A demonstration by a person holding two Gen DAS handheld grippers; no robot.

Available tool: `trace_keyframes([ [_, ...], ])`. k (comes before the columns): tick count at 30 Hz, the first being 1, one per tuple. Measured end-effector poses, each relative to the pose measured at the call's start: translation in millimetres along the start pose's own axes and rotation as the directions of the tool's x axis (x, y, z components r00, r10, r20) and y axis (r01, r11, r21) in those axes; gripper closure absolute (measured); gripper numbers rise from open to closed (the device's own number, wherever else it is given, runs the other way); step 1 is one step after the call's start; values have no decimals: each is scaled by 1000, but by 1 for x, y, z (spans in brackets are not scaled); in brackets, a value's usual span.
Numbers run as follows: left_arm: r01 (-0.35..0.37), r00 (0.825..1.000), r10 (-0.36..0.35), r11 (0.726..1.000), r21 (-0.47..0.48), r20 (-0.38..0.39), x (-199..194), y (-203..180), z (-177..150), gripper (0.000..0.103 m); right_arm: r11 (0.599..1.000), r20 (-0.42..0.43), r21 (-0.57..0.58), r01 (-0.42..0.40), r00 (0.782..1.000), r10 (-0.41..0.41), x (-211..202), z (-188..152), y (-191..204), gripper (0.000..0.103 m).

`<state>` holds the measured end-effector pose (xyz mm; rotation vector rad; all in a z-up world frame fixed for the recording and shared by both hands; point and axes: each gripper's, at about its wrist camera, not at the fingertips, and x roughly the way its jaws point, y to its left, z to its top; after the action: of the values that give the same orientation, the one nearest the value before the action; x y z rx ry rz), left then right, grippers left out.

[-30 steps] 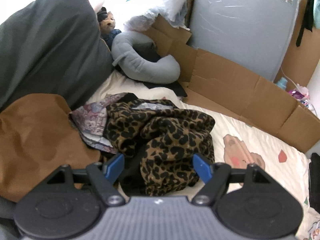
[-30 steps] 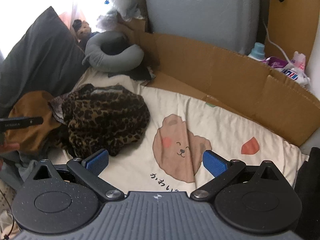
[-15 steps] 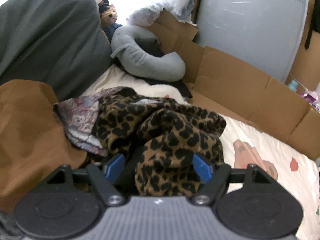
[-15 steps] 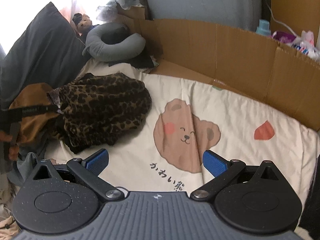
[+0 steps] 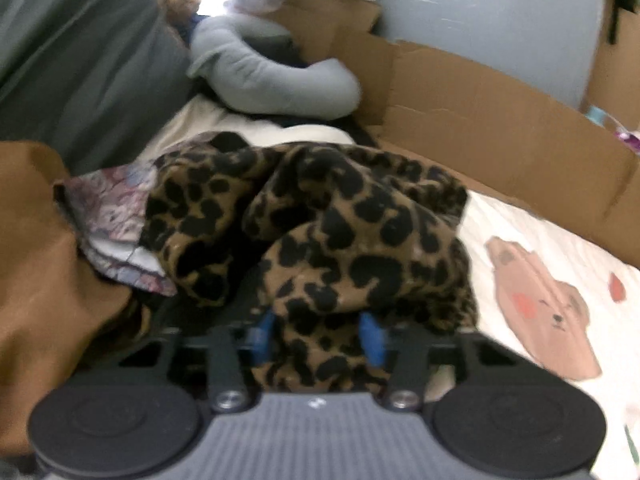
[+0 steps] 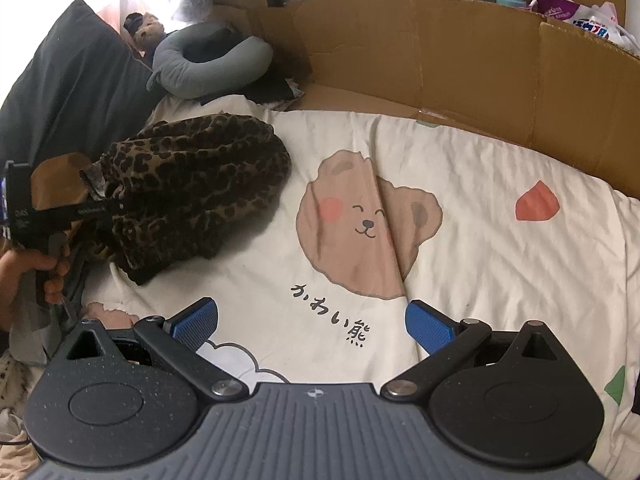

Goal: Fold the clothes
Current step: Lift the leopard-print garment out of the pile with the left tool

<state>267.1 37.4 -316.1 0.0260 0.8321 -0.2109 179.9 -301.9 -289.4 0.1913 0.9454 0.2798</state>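
Observation:
A crumpled leopard-print garment [image 5: 344, 224] lies bunched on the cream bear-print bedsheet [image 5: 568, 264]. My left gripper [image 5: 318, 338] is shut on a fold of the garment at its near edge; the cloth fills the gap between the blue pads. In the right wrist view the garment [image 6: 200, 184] lies at the left, with the left gripper [image 6: 100, 210] at its left side. My right gripper [image 6: 312, 326] is open and empty above the bedsheet [image 6: 500, 248], to the right of the garment.
A brown cloth [image 5: 36, 264] and a pale patterned cloth [image 5: 112, 216] lie left of the garment. A dark pillow [image 5: 80, 60], a grey neck pillow [image 5: 272, 80] and a teddy are behind. A cardboard wall [image 6: 460, 60] borders the bed at the back and right.
My left gripper moved forward into the leopard-print garment and closed on a fold of it. My right gripper moved a little forward over the sheet and stayed open.

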Motion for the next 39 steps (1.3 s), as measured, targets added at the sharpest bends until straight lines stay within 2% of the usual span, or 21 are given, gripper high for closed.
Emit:
trace_keyframes([
  [1,24,1000,-24,999,-29,-2,-1,2,0,75,1000,4,1,2,1000,-2,-1,0,-1,0],
  [2,48,999,-49,997,-57,-4,-1,4,0,86,1000,7,2,3,1000,-3,-1,1,-1,0],
  [4,96,995,-98,991,-96,-19,-2,5,-1,97,1000,8,4,9,1000,-9,-1,0,-3,0],
  [8,160,986,-163,983,-89,-29,-8,-10,-5,100,1000,7,19,17,1000,-18,-1,-2,-8,0],
  [11,248,966,-254,963,-106,-45,-13,-25,-10,101,999,8,33,19,1000,-20,-1,-3,-12,0],
  [21,443,890,-451,890,-111,-67,-24,-81,-11,101,998,31,52,26,999,-28,-6,1,-21,1],
  [28,536,841,-542,835,-123,-10,-37,-102,5,102,997,55,69,27,998,-31,-11,5,-28,1],
  [32,583,808,-589,804,-120,-17,-43,-119,5,101,996,65,81,32,997,-37,-13,7,-33,1],
  [34,584,803,-590,807,-90,-78,-41,-130,-3,100,996,67,86,36,997,-42,-14,7,-35,1],
  [36,593,789,-604,797,-112,-117,-38,-131,-9,94,995,65,90,39,997,-45,-14,6,-37,1],
  [38,604,775,-618,786,-130,-136,-38,-126,-14,76,995,62,91,40,997,-46,-14,5,-38,1],
  [39,600,779,-612,790,-123,-133,-42,-122,-15,72,995,62,93,41,997,-47,-14,4,-38,1],
])
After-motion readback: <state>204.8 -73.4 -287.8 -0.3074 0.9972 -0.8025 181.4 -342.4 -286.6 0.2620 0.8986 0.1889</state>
